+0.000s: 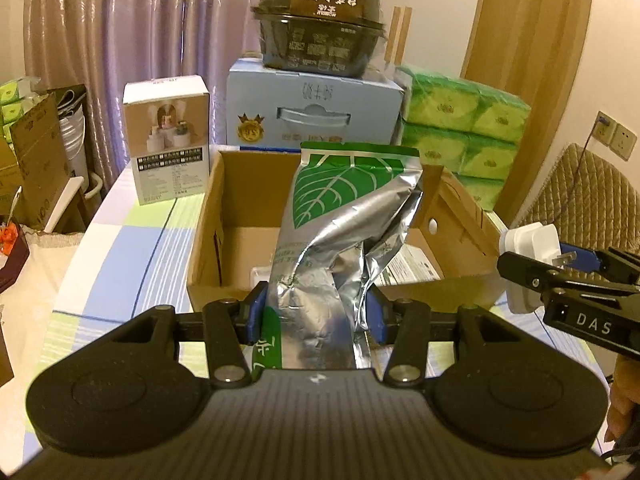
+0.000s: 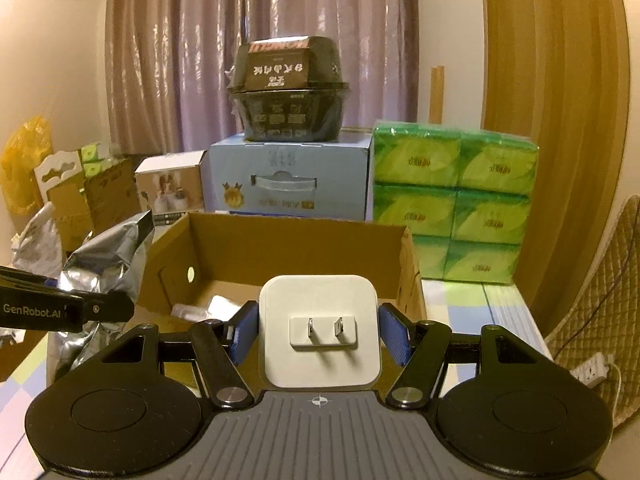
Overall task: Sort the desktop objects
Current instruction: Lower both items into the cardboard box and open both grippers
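My left gripper (image 1: pixel 316 312) is shut on a crinkled silver foil pouch with a green leaf print (image 1: pixel 344 216), held upright over the near wall of an open cardboard box (image 1: pixel 208 232). The pouch (image 2: pixel 108 260) also shows at the left of the right wrist view, beside the left gripper's arm. My right gripper (image 2: pixel 320 332) is shut on a white square plug adapter (image 2: pixel 320 332), its two metal prongs facing the camera, held just before the box's (image 2: pixel 296 240) near edge. In the left wrist view the adapter (image 1: pixel 528 240) sits at the right of the box.
Inside the box lie a small clear packet (image 2: pixel 192 310) and a printed leaflet (image 1: pixel 408 266). Behind it stand a white product box (image 1: pixel 168 140), a blue carton (image 1: pixel 316 108) topped by a black bowl (image 1: pixel 320 24), and green tissue packs (image 2: pixel 452 204). A checked cloth (image 1: pixel 132 240) covers the table.
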`<state>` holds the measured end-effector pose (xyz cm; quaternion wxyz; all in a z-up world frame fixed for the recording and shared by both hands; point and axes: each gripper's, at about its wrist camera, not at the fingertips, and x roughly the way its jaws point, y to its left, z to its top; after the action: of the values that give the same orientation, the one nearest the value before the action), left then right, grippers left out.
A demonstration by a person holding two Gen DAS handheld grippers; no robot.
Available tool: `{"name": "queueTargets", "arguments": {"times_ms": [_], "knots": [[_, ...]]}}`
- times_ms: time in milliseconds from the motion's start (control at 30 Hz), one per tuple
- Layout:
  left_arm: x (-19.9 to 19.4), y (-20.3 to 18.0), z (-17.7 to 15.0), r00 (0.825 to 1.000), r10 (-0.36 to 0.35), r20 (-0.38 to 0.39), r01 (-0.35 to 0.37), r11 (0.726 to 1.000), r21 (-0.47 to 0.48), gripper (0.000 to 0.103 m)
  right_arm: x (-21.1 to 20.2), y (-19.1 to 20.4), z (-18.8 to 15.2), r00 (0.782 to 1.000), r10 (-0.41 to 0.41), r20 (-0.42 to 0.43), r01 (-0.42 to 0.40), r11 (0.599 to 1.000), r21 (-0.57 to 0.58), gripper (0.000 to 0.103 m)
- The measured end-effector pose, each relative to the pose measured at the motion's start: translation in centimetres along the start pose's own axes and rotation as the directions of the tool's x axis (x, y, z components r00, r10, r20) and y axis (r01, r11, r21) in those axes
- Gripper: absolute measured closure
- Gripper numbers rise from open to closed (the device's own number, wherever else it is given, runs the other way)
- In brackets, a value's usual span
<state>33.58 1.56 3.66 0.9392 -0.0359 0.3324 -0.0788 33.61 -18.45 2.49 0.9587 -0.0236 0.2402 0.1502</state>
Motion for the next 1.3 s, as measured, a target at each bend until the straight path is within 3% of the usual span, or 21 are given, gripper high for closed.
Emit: {"name": "queueTargets", "arguments": {"times_ms": [567,833,1067,1133,1300], "knots": [[3.5,1.2,5.2,0.998,0.014,0.065,-0.015,1.000,0.003,0.059,5.6,-0.5,2.2,0.999,-0.031,0.026,0.031,0.999,0.023,0.041],[6.9,1.3,5.7,0.999,0.006,0.039,-0.007,1.000,0.010,0.059,7.7,-0.2,2.4,0.999,-0.038,0.027,0.037,0.999,0.017,0.041],[8.0,0.9,6.8,0.997,-0.021,0.068,0.021,1.000,-0.003,0.059,8.5,-0.2,2.4,0.999,-0.039,0.022,0.039,0.999,0.025,0.041],[8.3,0.8,6.9,0.996,-0.027,0.080,0.027,1.000,-0.005,0.055,8.6,-0.4,2.4,0.999,-0.039,0.019,0.039,0.999,0.030,0.041],[8.8,0.7,6.5,0.998,-0.013,0.056,0.013,1.000,0.001,0.055,8.7,-0.8,2.4,0.999,-0.041,0.011,0.040,0.998,0.047,0.041]]}}
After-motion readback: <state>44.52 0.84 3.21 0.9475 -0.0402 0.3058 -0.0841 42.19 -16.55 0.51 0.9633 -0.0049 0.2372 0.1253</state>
